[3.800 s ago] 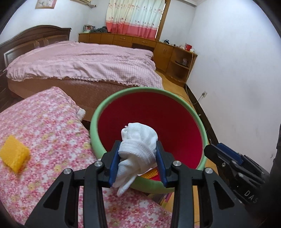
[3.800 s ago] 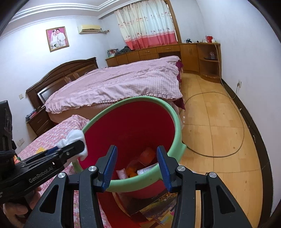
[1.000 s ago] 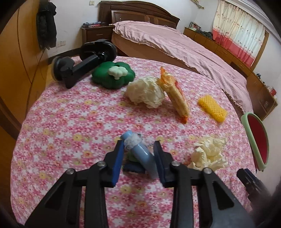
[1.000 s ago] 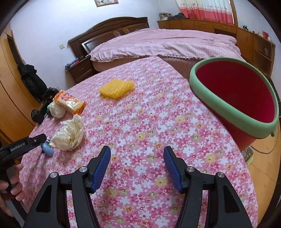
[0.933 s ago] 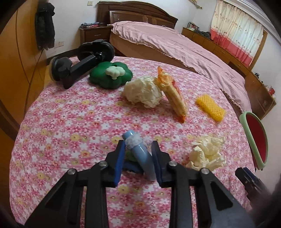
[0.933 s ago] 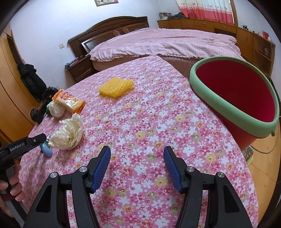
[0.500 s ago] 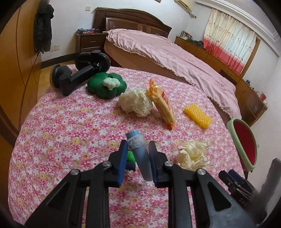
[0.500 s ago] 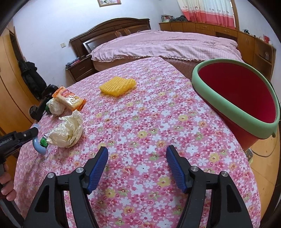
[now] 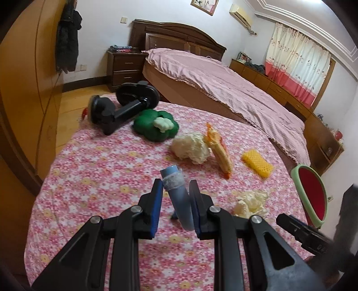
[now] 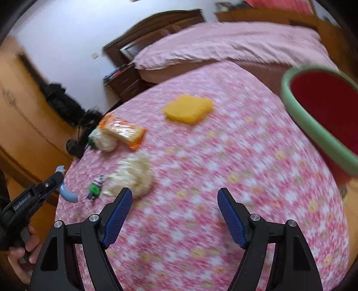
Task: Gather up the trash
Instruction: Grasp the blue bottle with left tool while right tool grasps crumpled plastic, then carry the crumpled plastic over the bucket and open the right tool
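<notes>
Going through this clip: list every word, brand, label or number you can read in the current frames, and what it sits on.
"GenRobot.AI": side of the left gripper, seen from the right wrist view.
"DA", cut off by the frame edge: body of the right gripper, left wrist view.
Snack packet: print too blurred to read.
Wall picture: no legible text.

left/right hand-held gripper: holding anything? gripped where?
Left hand-held gripper is shut on the blue tube, pads on its middle, wrapped top end sticking out past them. Right hand-held gripper holds nothing; its jaws are opening.

Left claw (image 9: 175, 201) clamped tight – tilted downward, right claw (image 10: 174, 215) empty – jaws opening
</notes>
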Tool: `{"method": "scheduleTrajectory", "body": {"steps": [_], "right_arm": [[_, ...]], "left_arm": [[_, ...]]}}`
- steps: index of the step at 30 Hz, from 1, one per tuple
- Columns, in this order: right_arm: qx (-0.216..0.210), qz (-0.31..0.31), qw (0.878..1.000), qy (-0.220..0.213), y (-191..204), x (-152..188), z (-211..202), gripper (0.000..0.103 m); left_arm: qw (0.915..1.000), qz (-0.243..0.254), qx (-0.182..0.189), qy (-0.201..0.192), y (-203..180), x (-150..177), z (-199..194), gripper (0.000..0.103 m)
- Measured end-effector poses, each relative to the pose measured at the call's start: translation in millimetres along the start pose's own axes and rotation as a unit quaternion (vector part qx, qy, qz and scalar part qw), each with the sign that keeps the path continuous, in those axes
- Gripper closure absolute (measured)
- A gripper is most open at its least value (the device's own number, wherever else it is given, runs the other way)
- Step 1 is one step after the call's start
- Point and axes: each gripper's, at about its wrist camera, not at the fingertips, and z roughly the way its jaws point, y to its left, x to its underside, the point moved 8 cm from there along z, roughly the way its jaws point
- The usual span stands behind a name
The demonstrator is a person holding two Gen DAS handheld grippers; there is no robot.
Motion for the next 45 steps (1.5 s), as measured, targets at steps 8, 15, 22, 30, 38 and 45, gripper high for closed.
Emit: {"method": "scheduleTrajectory", "body": {"steps": [8, 15, 22, 30, 38, 45], "right_arm": [[-0.009, -0.082, 0.997, 0.007, 59.1, -6.1, 31.1, 0.024], [0.019, -0.107, 0.994, 0.015, 67.3, 0.1, 58.9, 0.065], [0.017, -0.110, 0.993, -0.047, 60.7, -6.0, 27.3, 0.087], [0.034, -0.102, 0.987, -0.118, 34.1, -17.1, -29.5, 0.087], [0.087, -0.069, 0.980, -0.162, -15.4, -21.7, -70.0, 0.087], [0.133, -0.026, 0.972, -0.194, -70.0, -23.2, -106.9, 0.087]], "left_arm": [[1.0000, 0.000, -0.010, 0.000, 9.2, 3.5, -0.4, 0.079], [0.9999, 0.013, -0.007, 0.001, 4.0, 5.9, 1.6, 0.079], [0.9994, 0.026, 0.018, 0.013, -16.5, 14.7, 5.6, 0.079], [0.9962, 0.064, 0.058, 0.007, -66.2, 15.0, 2.8, 0.079], [0.9897, 0.112, 0.089, 0.006, -124.5, 19.3, 8.9, 0.079], [0.9771, 0.173, 0.124, 0.001, -188.6, 30.6, 13.5, 0.079]]}}
